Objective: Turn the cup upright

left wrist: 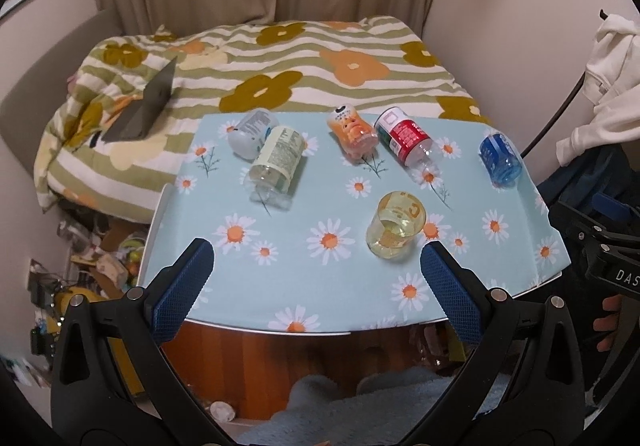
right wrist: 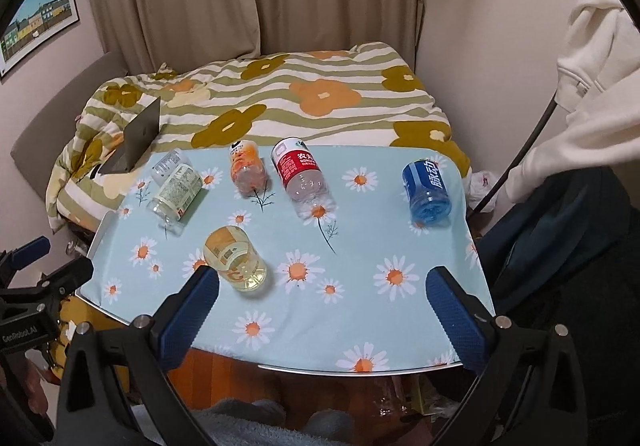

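Cup (left wrist: 395, 225) near table (left wrist: 280, 286) front edge — both grippers (left wrist: 316, 274) (right wrist: 322, 300) spread, empty.

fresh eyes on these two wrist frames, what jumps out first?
A pale blue daisy-print tablecloth strewn with cut plastic bottle cups: most lie on their sides along the far edge, among them a red-labelled clear one and a blue one far right. Nearer the front, a pale yellow translucent cup stands on end. Both grippers, left and right, hang open and empty at the near edge.

Each tool (left wrist: 316, 258) (right wrist: 322, 284) — black frame, silver screws — has blue textured pads (left wrist: 450, 294).
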The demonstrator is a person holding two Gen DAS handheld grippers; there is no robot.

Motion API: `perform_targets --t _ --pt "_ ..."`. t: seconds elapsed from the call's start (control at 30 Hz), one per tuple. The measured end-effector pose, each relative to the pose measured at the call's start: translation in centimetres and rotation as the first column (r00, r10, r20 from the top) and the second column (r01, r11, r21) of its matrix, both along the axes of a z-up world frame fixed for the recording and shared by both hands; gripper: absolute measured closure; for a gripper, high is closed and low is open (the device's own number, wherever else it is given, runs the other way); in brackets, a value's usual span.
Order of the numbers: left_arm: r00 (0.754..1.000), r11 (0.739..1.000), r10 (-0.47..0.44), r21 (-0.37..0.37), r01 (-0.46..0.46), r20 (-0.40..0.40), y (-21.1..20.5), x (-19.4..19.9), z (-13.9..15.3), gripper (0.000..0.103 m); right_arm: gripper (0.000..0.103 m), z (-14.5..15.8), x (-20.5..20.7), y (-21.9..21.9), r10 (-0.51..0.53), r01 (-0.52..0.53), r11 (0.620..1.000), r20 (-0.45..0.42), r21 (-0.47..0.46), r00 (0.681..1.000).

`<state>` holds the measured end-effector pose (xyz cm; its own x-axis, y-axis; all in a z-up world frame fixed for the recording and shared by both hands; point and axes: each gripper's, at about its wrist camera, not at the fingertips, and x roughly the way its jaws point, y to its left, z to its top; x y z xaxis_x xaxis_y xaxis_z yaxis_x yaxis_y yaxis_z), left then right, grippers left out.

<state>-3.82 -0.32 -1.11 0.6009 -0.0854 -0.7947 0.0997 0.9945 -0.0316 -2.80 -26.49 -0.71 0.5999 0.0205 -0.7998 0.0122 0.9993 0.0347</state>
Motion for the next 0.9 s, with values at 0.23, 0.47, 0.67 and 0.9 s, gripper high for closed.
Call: perform_targets --t 0.23,0.47,0.67,0.9 --pt "1.000 1.000 -0.007 -0.008 0.008 0.018 0.3 -0.1 0.5 0.000 0.000 0.5 -0.3 0.5 -0.004 0.004 1.000 0.006 -0.017 1.000" --pt "1.000 1.000 -0.008 -0.015 0.009 0.026 0.6 -0.2 0.8 0.000 0.000 0.8 -0.5 0.6 -0.006 0.006 1.000 0.013 -0.025 1.000" --pt "0.999 1.000 -0.008 -0.011 0.008 0.031 0.7 -0.1 1.0 0.000 0.000 0.9 -0.5 0.8 -0.011 0.012 1.000 0.017 -0.027 1.000" --pt "0.999 1.000 -0.011 -0.002 0.011 0.041 0.5 0.2 1.4 0.000 0.000 1.0 -0.3 0.7 -0.014 0.014 1.000 0.020 -0.025 1.000"
